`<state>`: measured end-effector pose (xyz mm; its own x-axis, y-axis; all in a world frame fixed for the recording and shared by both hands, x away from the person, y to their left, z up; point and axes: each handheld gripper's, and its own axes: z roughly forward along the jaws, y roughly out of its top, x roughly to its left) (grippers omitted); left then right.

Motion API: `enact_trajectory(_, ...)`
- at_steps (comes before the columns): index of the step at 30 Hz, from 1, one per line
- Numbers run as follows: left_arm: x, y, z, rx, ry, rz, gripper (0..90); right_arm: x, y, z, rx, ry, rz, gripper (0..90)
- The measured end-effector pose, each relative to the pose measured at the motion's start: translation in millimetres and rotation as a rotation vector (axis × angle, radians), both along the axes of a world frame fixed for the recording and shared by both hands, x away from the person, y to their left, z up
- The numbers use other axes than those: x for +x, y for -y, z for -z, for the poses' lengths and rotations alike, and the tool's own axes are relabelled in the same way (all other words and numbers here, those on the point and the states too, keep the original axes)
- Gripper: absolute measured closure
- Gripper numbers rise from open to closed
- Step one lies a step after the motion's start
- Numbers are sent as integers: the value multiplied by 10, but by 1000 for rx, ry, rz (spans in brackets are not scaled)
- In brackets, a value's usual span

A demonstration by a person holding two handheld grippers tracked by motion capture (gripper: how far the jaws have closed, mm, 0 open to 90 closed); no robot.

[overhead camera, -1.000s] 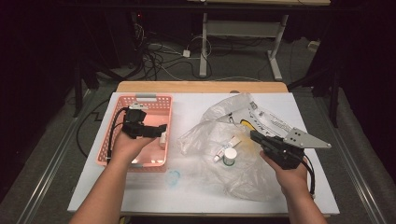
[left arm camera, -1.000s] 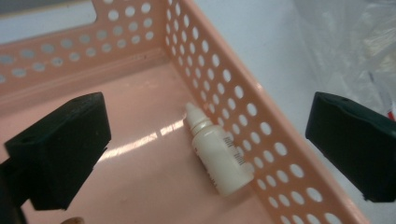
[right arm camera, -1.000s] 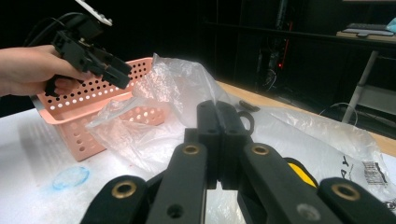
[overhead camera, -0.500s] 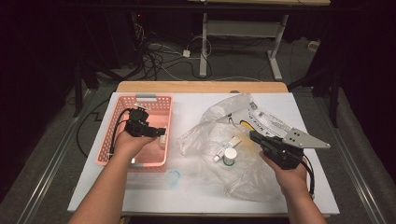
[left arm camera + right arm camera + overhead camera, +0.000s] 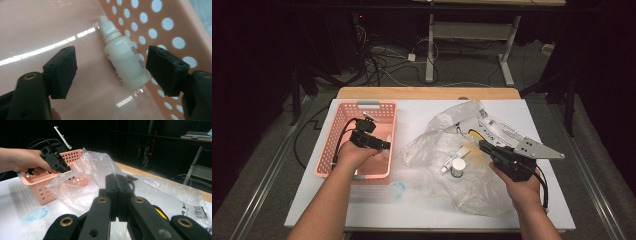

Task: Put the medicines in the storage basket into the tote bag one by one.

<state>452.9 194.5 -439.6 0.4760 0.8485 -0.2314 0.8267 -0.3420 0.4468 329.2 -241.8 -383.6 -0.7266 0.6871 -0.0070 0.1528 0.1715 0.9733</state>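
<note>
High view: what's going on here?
A person works at a white table with a tool in each hand. The left tool is open inside the pink basket, its jaws either side of a small white dropper bottle lying on the basket floor. The right tool is shut, over a clear plastic bag holding small items.

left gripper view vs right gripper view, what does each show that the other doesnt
The left gripper view alone shows a small white dropper bottle lying on its side on the basket floor, between open jaws. The right gripper view alone shows the clear plastic bag, a blue smudge on the white table, the person's left hand, and its own jaws pressed together. Both show the pink perforated basket.
</note>
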Motion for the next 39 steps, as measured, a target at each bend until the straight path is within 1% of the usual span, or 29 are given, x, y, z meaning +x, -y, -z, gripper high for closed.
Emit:
enact_trajectory(3, 8, 11, -2, 13, -14, 7, 267, 0, 1, -1, 0, 0, 1, 900)
enact_trajectory(11, 19, 46, -13, 39, -19, 9, 290, 1, -4, 9, -2, -7, -2, 900)
enact_trajectory(19, 39, 73, 30, 65, -39, 12, 308, 1, 1, 7, -3, -4, -1, 900)
enact_trajectory(21, 43, 95, 42, 88, -46, 17, 333, 0, 0, 6, 0, -5, 1, 900)
enact_trajectory(24, 45, 129, 55, 96, -60, 19, 382, -2, -1, 6, 0, -5, 1, 900)
enact_trajectory(27, 49, 164, 58, 127, -67, 13, 426, 0, -3, 6, -2, -2, -1, 900)
enact_trajectory(32, 48, 200, 102, 189, -85, 19, 459, -1, 0, 1, -2, 2, -2, 900)
enact_trajectory(35, 45, 209, 100, 204, -80, 19, 486, -4, 1, -1, 2, 0, 1, 900)
enact_trajectory(36, 42, 211, 99, 214, -74, 20, 505, -6, -1, -1, 1, 0, 0, 900)
enact_trajectory(39, 40, 209, 101, 225, -67, 18, 552, -9, -4, -3, -3, 1, -2, 900)
